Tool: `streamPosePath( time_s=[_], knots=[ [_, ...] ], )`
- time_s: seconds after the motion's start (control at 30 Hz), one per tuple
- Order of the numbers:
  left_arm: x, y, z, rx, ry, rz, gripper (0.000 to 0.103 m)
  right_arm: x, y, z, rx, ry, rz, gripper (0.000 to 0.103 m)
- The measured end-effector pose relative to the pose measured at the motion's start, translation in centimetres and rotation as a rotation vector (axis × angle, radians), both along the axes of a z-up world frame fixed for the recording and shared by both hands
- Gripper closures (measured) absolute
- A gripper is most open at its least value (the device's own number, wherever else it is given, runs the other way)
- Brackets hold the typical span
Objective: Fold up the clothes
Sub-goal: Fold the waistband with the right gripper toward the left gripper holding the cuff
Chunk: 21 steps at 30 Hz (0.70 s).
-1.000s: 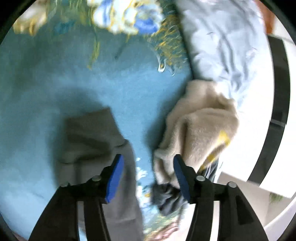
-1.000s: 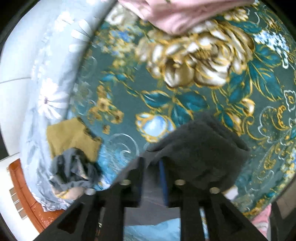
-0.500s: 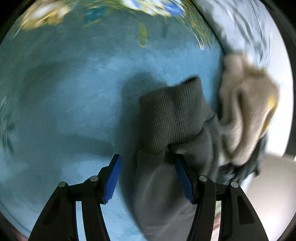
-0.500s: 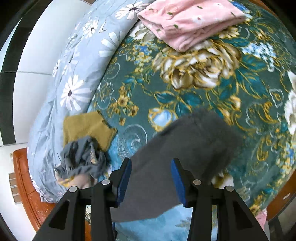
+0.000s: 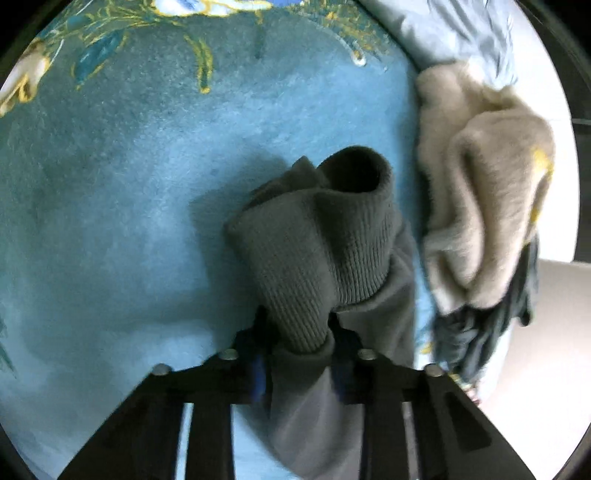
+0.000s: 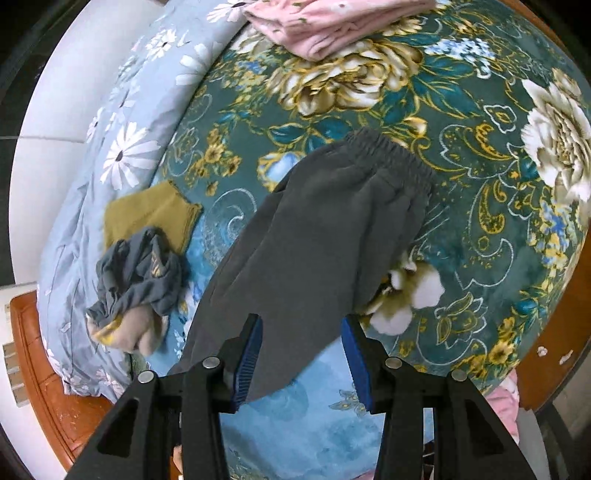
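Observation:
Grey trousers (image 6: pixel 325 229) lie stretched across the floral blanket (image 6: pixel 480 129), elastic waistband (image 6: pixel 388 151) at the far end. In the left wrist view their ribbed leg cuff (image 5: pixel 325 236) bunches up, and my left gripper (image 5: pixel 301 354) is closing on it, pads pinching the cloth just below the ribbing. My right gripper (image 6: pixel 303 358) hangs open above the trouser leg, which shows between its blue pads (image 6: pixel 251 354) without touching them.
Beside the cuff lie a beige fleece garment (image 5: pixel 487 206) and a crumpled dark one (image 5: pixel 480 332). The right wrist view shows an olive cloth (image 6: pixel 147 214), a folded pink garment (image 6: pixel 332 22), a daisy-print quilt (image 6: pixel 122 147) and the wooden bed frame (image 6: pixel 44 369).
My left gripper sank onto the cuff and its jaws drew in around it. My right gripper opened, let go of the trousers and pulled back and up from them.

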<state>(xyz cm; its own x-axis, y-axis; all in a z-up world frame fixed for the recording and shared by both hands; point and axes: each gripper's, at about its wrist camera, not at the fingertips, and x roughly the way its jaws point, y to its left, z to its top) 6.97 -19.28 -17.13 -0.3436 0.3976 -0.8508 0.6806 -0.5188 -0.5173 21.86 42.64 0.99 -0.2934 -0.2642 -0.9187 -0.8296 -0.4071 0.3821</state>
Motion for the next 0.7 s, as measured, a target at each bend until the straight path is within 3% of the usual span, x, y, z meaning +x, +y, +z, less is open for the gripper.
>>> streamPosePath(
  time_s=[0.13, 0.27, 0.4, 0.5, 0.6, 0.7],
  knots=[
    [2.4, -0.5, 3.1, 0.001, 0.094, 0.055, 0.084, -1.3, -1.3, 0.3, -0.008, 0.033, 0.04, 0.055],
    [8.6, -3.2, 6.6, 0.005, 0.152, 0.146, 0.085, -2.3, -2.6, 0.3, -0.013, 0.071, 0.105, 0.055],
    [14.8, -8.9, 5.6, -0.085, 0.026, 0.246, 0.085, -2.2, -3.4, -0.1, -0.002, 0.088, 0.168, 0.055],
    [17.7, -11.2, 3.0, -0.049, -0.108, 0.333, 0.085, -1.7, -3.1, -1.1, -0.011, 0.091, 0.175, 0.055],
    [19.9, -11.0, 2.3, -0.001, -0.134, 0.429, 0.084, -1.4, -2.5, -2.6, -0.032, 0.104, 0.179, 0.055],
    [19.6, -10.0, 2.5, -0.027, -0.163, 0.452, 0.084, -2.3, -2.3, -4.5, -0.053, 0.123, 0.227, 0.055]
  ],
)
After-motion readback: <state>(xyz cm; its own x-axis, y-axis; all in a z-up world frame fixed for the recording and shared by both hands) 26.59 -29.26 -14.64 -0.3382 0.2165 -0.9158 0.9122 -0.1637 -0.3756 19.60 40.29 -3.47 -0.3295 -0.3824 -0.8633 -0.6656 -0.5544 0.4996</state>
